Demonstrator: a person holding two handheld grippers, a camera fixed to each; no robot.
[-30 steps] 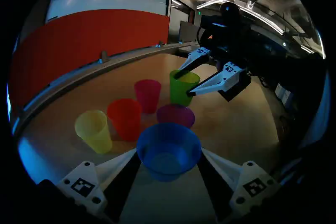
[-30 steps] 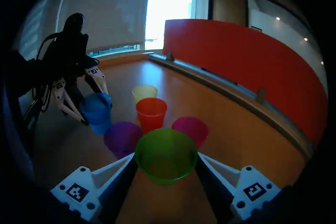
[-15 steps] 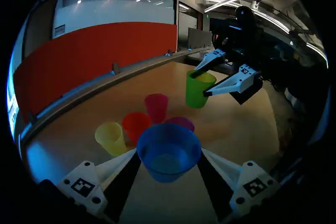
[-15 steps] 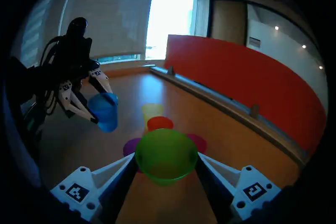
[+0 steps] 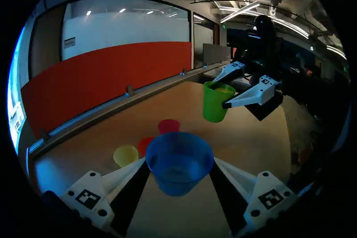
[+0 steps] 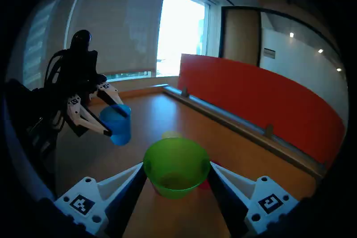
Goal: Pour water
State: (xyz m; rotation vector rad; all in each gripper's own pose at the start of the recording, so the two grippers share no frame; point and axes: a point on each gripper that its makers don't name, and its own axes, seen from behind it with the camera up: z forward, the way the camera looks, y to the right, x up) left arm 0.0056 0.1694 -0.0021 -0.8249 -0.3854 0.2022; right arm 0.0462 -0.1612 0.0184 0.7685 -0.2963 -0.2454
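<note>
My left gripper (image 5: 180, 166) is shut on a blue cup (image 5: 179, 161), held upright above the wooden table (image 5: 250, 135); water shows in its bottom. My right gripper (image 6: 176, 170) is shut on a green cup (image 6: 176, 166), also upright and lifted. In the left gripper view the green cup (image 5: 215, 101) hangs to the upper right between the right gripper's white fingers (image 5: 247, 97). In the right gripper view the blue cup (image 6: 117, 123) hangs at the left between the left gripper's fingers (image 6: 87, 119).
On the table below stand a yellow cup (image 5: 125, 155), a red cup (image 5: 145, 144) and a pink cup (image 5: 168, 126). A red partition (image 5: 102, 73) with a rail runs along the table's far edge. A bright window (image 6: 183, 32) lies beyond.
Both grippers have risen with their cups; the cups left on the table look smaller and lower. The purple cup has slipped out of sight behind the held cups.
</note>
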